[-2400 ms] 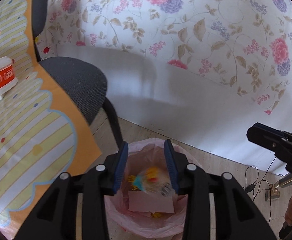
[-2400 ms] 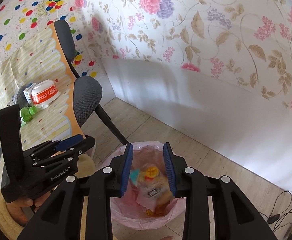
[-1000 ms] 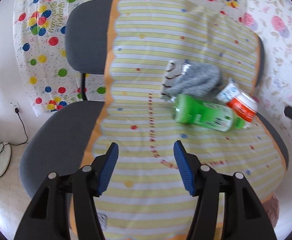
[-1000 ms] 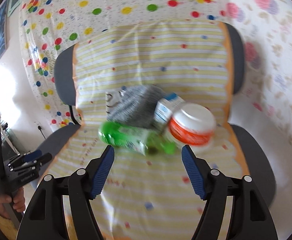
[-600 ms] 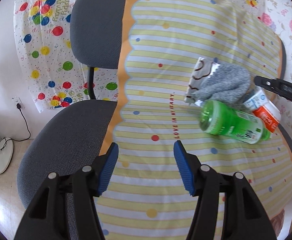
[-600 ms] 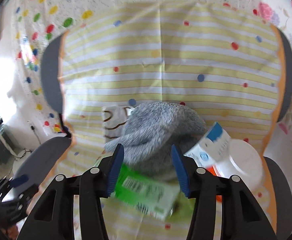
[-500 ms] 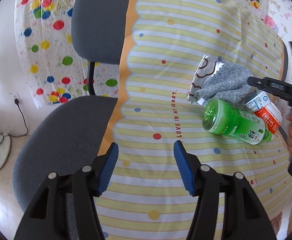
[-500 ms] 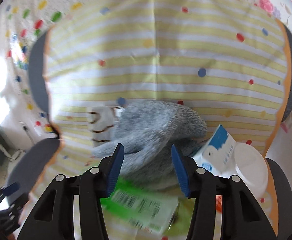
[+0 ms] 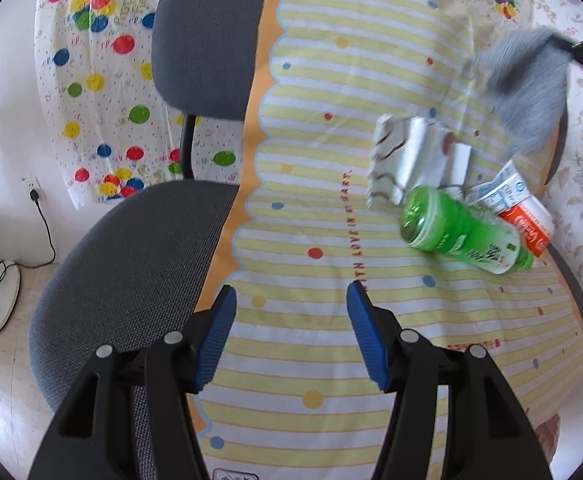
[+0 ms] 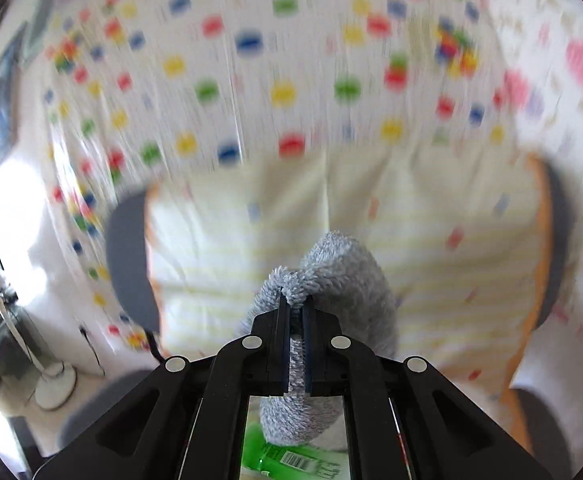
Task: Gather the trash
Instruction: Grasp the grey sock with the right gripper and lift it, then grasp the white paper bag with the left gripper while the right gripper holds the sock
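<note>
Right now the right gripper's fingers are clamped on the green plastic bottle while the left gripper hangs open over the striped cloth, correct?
Not quite: the right gripper is clamped on the fluffy grey cloth, as the right wrist view shows. The green plastic bottle lies on the striped cloth. The left gripper does hang open.

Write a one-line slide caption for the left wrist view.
Open left claw hovers over striped cloth; green bottle, wrapper and carton remain while gray sock hangs lifted.

Right tongs [image 10: 296,312] clamped tight on grey sock [image 10: 331,280]; left tongs [image 9: 291,300] parted, empty.
</note>
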